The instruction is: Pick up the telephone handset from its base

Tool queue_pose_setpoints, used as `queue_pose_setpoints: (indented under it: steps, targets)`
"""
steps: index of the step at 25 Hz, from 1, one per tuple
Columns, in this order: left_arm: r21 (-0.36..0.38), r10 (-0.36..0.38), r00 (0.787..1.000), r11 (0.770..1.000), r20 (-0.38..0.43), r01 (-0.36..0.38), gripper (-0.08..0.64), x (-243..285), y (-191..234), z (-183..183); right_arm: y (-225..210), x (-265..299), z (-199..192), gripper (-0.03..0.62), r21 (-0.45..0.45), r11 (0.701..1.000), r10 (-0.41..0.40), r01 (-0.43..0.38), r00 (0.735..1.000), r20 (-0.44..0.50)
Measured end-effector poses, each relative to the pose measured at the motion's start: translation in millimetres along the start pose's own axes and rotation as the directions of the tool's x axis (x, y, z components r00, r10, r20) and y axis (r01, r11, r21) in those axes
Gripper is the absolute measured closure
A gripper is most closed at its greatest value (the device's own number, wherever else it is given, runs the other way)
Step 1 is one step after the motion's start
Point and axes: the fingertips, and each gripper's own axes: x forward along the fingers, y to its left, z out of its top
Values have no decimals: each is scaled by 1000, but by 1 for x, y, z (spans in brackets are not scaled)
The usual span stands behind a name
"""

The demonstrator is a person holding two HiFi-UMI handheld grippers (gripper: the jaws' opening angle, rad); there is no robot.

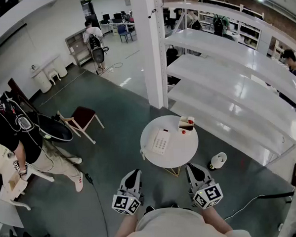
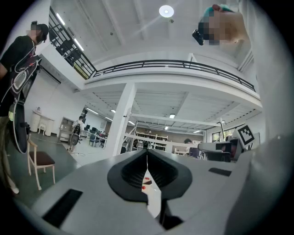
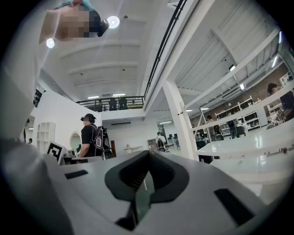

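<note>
Head view: the telephone handset (image 1: pixel 151 145) lies on its base (image 1: pixel 161 140) near the left edge of the round white table (image 1: pixel 187 150), with a small box (image 1: pixel 186 122) at the far edge. The left gripper (image 1: pixel 136 172) and right gripper (image 1: pixel 190 168) hover just off the near edge, apart from the telephone. Left gripper view: jaws clenched together, empty. Right gripper view: jaws likewise clenched, nothing between them.

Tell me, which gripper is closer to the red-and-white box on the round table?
Right. The right gripper is straight below the box in the head view; the left gripper is farther, below and to its left.
</note>
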Motion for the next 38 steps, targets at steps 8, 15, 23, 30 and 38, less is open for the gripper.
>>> queue_pose_setpoints:
  steps: [8,15,23,30,38]
  targets:
    - [-6,11,1000,1000,-1,-11,540,-3,-4,-2,-1,-2,-1,584,1,1000,6,-6,1000,-2]
    - [-5,11,1000,1000,-3,-11,540,-1,-6,-4,-2,-2,-3,584,-2,1000,14,-14,1000,-10]
    - [-3,15,1000,1000,-8,-15,540,-1,-10,-3,-5,-5,1,584,4,1000,12,-12,1000,2]
    - [6,31,999,999,-11,-31,540,3,-15,-6,-12,-5,-1,584,7,1000,27,-28,1000,2]
    - [4,46,999,999,-4,-46,540,5,-25,-11,-25,-13,-2,584,10,1000,26,-26,1000,1]
